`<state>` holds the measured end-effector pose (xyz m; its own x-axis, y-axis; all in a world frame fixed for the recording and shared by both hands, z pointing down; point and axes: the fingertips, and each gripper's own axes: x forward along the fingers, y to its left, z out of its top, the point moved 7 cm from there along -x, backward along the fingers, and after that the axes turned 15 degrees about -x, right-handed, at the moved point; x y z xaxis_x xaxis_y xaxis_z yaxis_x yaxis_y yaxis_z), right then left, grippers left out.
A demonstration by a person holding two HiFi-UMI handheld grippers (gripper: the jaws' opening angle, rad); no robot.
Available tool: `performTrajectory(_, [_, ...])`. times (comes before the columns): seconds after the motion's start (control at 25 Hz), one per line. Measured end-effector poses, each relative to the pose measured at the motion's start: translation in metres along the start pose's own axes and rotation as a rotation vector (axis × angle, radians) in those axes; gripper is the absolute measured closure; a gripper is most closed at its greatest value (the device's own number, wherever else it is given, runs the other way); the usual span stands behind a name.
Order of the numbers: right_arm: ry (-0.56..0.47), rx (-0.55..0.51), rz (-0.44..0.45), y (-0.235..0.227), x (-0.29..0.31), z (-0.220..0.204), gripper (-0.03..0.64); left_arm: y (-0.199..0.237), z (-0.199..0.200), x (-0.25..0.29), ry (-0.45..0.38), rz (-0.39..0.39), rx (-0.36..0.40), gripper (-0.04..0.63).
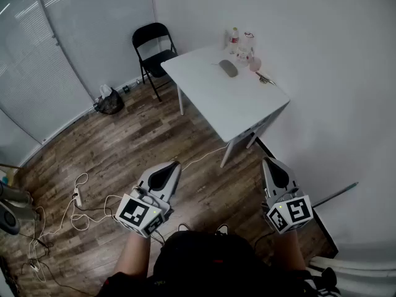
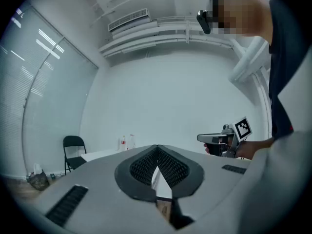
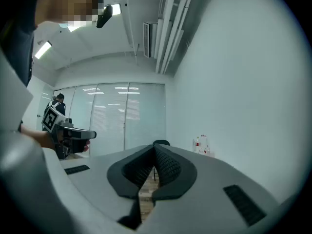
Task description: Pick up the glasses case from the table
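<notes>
open wood floor point(image 1: 185, 135) ahead of the fingers point(image 1: 168, 172), white table point(image 1: 235, 101) well beyond them, bottles point(image 1: 235, 40) crowding its far edge past the glasses case point(image 1: 228, 68), folding chair point(image 1: 153, 47) far left

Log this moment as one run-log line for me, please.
left gripper: jaws shut, empty | right gripper: jaws shut, empty | glasses case: lying on white table, untouched, well ahead of both grippers

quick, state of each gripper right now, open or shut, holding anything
left gripper: closed, grey jaw tips together, holding nothing.
right gripper: closed, grey jaw tips together, holding nothing.
</notes>
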<state>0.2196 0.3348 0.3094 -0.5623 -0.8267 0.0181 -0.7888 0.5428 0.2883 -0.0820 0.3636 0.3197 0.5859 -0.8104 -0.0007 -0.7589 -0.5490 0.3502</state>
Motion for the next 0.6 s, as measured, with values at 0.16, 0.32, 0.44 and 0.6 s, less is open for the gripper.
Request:
performTrajectory(0.16, [0.006, 0.006, -0.001, 0.004, 0.0, 0.0, 0.597, 0.001, -0.002, -0.002, 0.011, -0.002, 0.003, 0.575])
performTrajectory(0.32, [0.006, 0.001, 0.003, 0.005, 0.001, -0.002, 0.597, 0.0, -0.001, -0.003, 0.01, 0.0, 0.002, 0.575])
performTrajectory(0.44, [0.008, -0.008, 0.005, 0.006, 0.005, -0.003, 0.597, 0.001, 0.002, 0.001, 0.008, -0.008, 0.004, 0.575])
performTrajectory(0.6, [-0.007, 0.007, -0.011, 0.009, 0.01, 0.002, 0.597, 0.007, 0.006, -0.001, -0.001, -0.013, 0.006, 0.575])
